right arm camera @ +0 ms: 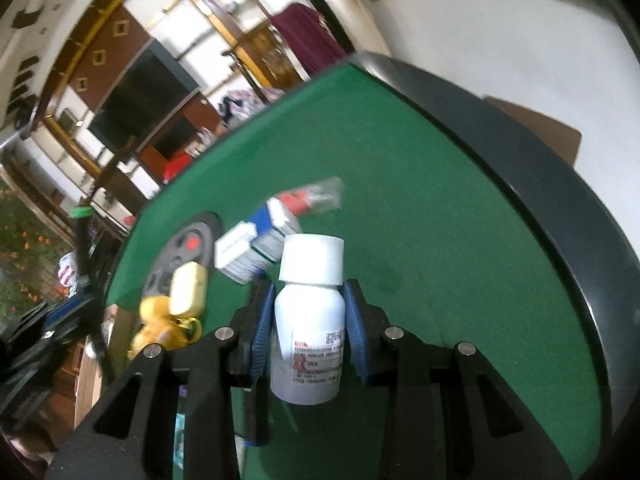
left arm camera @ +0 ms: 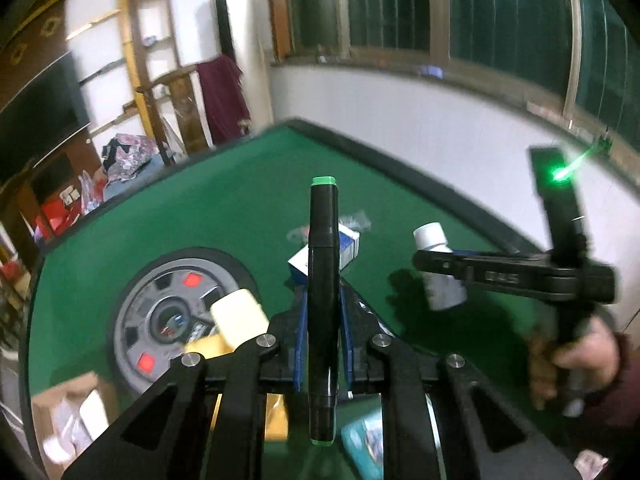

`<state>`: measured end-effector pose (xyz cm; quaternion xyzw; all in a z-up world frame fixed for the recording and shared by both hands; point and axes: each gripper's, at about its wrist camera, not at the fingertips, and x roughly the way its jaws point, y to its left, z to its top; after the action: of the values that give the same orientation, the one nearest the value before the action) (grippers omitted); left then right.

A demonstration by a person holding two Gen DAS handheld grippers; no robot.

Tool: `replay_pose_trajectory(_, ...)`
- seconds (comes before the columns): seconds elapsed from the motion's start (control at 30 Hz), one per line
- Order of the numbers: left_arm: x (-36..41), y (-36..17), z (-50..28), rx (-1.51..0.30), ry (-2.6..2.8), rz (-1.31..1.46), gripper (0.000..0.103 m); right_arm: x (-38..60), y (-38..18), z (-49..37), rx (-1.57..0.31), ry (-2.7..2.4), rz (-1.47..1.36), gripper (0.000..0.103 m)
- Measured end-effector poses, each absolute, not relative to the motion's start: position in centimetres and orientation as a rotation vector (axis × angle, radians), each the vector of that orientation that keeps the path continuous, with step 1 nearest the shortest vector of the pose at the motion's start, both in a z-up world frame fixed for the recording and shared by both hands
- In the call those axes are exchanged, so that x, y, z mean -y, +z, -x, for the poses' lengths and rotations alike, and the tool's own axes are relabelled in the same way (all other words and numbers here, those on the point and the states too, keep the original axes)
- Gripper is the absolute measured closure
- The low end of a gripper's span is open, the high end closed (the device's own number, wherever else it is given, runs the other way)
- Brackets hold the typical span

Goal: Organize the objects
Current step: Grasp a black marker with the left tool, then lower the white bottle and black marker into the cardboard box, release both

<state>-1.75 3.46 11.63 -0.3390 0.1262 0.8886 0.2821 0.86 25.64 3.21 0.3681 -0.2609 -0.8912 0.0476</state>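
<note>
We see the left tool (left arm camera: 323,312) clamped on a black marker (left arm camera: 322,280) with green end caps, the marker standing upright between the blue pads (left arm camera: 301,320) and raised above the green worktop (left arm camera: 248,208). The right tool (right arm camera: 310,320) is clamped on a white pill bottle (right arm camera: 308,320), whose white cap (right arm camera: 312,259) rises above the pads (right arm camera: 357,328) and whose printed label faces the camera; in the left wrist view the same bottle (left arm camera: 440,268) appears held off the worktop by the right tool (left arm camera: 440,268), with the person's right hand (left arm camera: 576,360) on its handle. On the worktop (right arm camera: 420,220) beyond both tools lies a blue-and-white box (right arm camera: 256,248), just beside a small clear packet with red contents (right arm camera: 312,198). To the left sits a grey round panel with red squares (left arm camera: 160,312), and a pale yellow case (left arm camera: 240,316) overlaps its edge, resting against a yellow object (right arm camera: 160,328) we cannot identify. A teal packet (left arm camera: 364,444) lies below the left tool. A cardboard box (left arm camera: 68,412) is at the worktop's left corner.
</note>
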Motion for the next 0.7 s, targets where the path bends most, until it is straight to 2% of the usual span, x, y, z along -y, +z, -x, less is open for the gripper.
replay_pose_trajectory(0.3, 9.4, 15.6, -3.1, -0.167, 2.580, 0.847, 0.091, -18.4, 7.5, -1.5, 0.717, -2.559, -1.058, 0.071)
replay_pose_trajectory(0.47, 17.4, 13.5, -3.8, -0.082, 2.718, 0.955, 0.091, -12.2, 9.8, -2.3, 0.627, -2.452, -1.033, 0.071)
replay_pose_trajectory(0.7, 22.8, 8.2, -3.6, 0.002, 2.776, 1.139, 0.091, -1.1, 9.9, -1.6, 0.487, -2.258, -1.120, 0.071)
